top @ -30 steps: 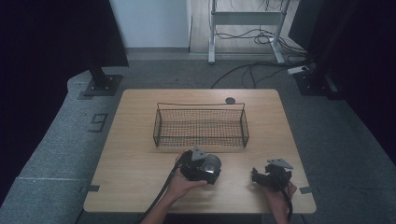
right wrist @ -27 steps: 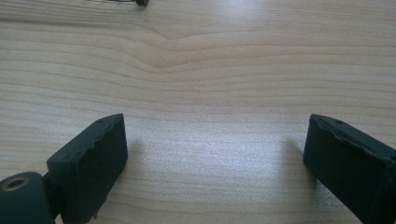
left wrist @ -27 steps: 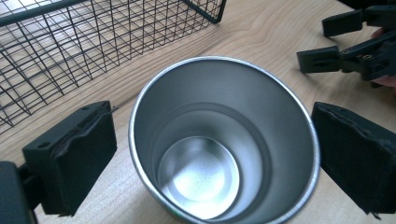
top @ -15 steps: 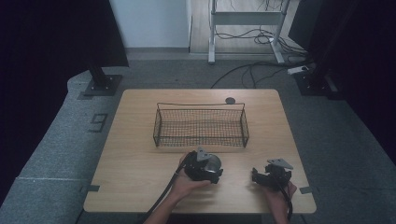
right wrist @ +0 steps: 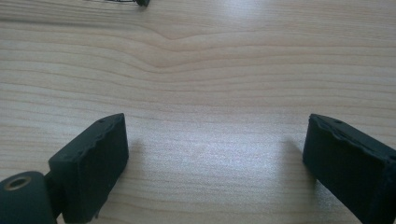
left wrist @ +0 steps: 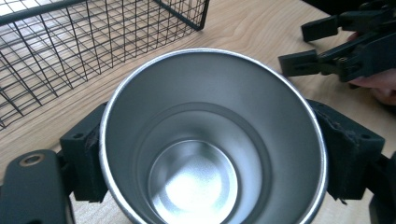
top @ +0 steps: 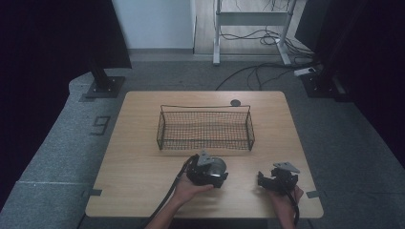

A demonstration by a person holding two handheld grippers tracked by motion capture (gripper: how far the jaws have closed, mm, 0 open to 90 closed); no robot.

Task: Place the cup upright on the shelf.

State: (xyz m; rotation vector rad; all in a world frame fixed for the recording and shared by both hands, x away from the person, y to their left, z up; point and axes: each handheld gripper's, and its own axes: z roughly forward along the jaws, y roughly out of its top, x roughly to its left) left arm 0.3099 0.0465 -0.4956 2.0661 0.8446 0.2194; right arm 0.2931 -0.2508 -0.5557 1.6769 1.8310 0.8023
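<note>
Steel cup (left wrist: 212, 140) sits low in the centre of the left gripper view, its open mouth turned toward the camera and its bottom a bright disc deep inside. Its long axis runs along the view, from rim to base, away from the lens. The left gripper (left wrist: 212, 154) has just been closing its jaws, and its pads (left wrist: 86, 161) now press on the cup's outer wall at the left and right edges of the frame, so the cup is gripped across its width.

From the high view the same cup (top: 216, 168) shows in the lower middle of the frame, above the worktop (top: 138, 157), with the left gripper (top: 206, 171) around it and a hand (top: 188, 191) below. The cup's mouth faces roughly up; whether it is tilted I cannot tell from there.

At lower right of that frame the right gripper (top: 263, 180) rests low over the wood. In its own view the right gripper (right wrist: 215, 154) has its jaws spread wide with bare wood between them and nothing held.

Farther up the frame, just beyond the cup, stands a wire basket (top: 205, 128), its long side running left to right across the worktop. A small dark disc (top: 235, 102) lies past its far rim.
</note>
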